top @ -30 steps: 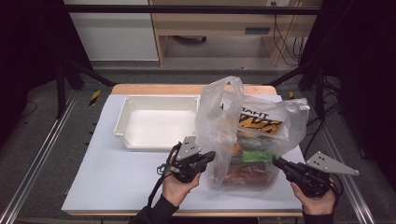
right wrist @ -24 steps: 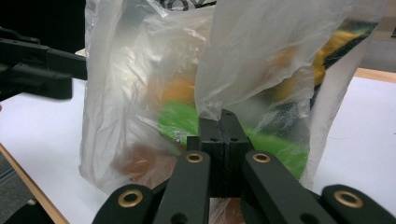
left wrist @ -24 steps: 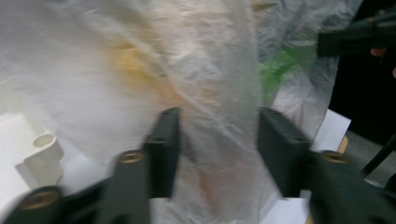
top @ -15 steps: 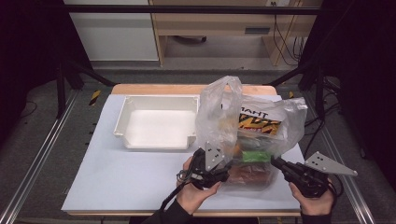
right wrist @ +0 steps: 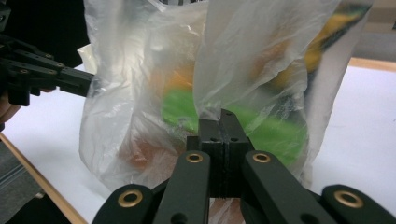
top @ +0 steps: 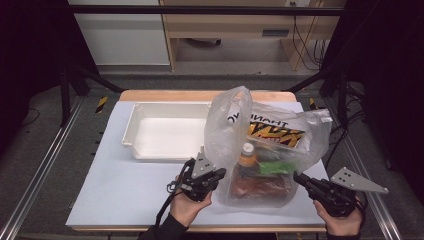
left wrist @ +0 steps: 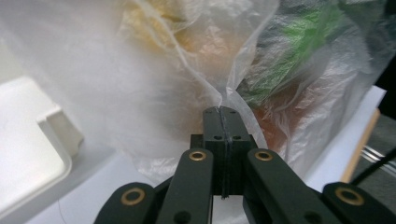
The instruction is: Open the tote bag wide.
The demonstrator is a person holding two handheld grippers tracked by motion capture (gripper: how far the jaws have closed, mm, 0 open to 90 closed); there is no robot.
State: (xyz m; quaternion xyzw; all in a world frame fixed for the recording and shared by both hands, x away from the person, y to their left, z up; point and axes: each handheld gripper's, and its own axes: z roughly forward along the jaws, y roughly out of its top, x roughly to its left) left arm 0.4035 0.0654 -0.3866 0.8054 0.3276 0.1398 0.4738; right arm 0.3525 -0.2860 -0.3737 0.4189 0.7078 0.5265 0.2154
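A clear plastic bag (top: 270,145) stands on the white table top, right of centre. Inside it are an orange-capped bottle (top: 246,150), a green item (top: 272,166), a reddish-brown pack (top: 260,187) and a yellow-and-black printed packet (top: 275,134). My left gripper (top: 220,173) is at the bag's lower left and is shut on a fold of the film (left wrist: 221,109). At the lower right, my right gripper (top: 296,176) is also shut on bag film (right wrist: 221,114). The left gripper (right wrist: 46,77) appears across the bag in the right gripper view.
An empty white tray (top: 165,131) lies left of the bag, its corner (left wrist: 56,126) close to my left gripper. The table's front edge (top: 200,227) runs just below both hands. Metal rails flank the table.
My left gripper swung right against the bag's lower left side, then drew back slightly to the left. The right gripper stayed in place.
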